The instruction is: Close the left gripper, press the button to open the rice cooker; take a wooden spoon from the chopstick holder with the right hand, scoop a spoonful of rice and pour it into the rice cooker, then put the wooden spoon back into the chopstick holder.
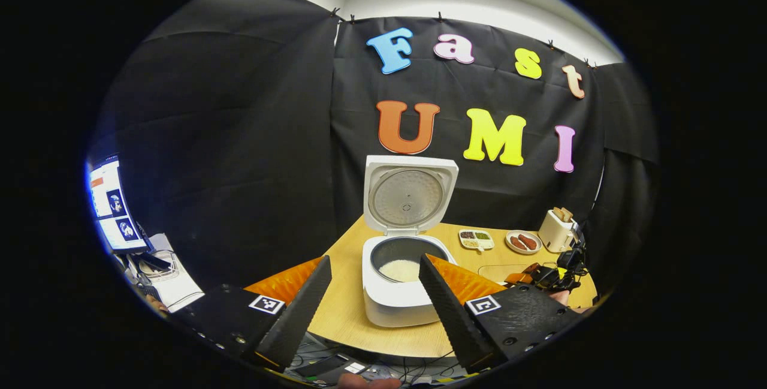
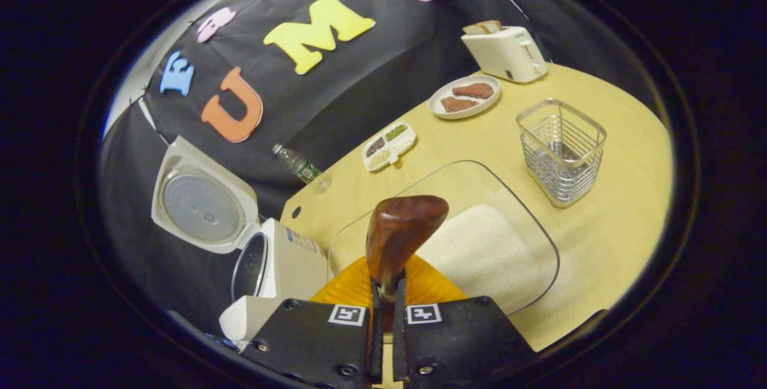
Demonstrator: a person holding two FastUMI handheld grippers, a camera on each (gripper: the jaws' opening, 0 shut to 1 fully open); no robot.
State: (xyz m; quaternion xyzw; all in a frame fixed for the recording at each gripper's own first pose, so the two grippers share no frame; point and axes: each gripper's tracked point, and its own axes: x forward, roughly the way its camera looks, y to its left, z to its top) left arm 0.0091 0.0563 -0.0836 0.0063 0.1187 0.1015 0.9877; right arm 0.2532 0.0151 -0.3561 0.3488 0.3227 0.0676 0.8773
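Left gripper (image 1: 374,293) jaws wide apart, holding nothing | rice cooker (image 1: 400,281) lid up, frame centre | right gripper (image 2: 386,293) clamped on wooden spoon (image 2: 398,236) | chopstick holder (image 2: 560,152) right of frame

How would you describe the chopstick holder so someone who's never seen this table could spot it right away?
Start at the wooden table and find the white toaster at its far end. Nearer than the toaster and the plate stands the chopstick holder, beside the clear tray of rice. It is the one see-through metal wire basket, upright and square-topped.
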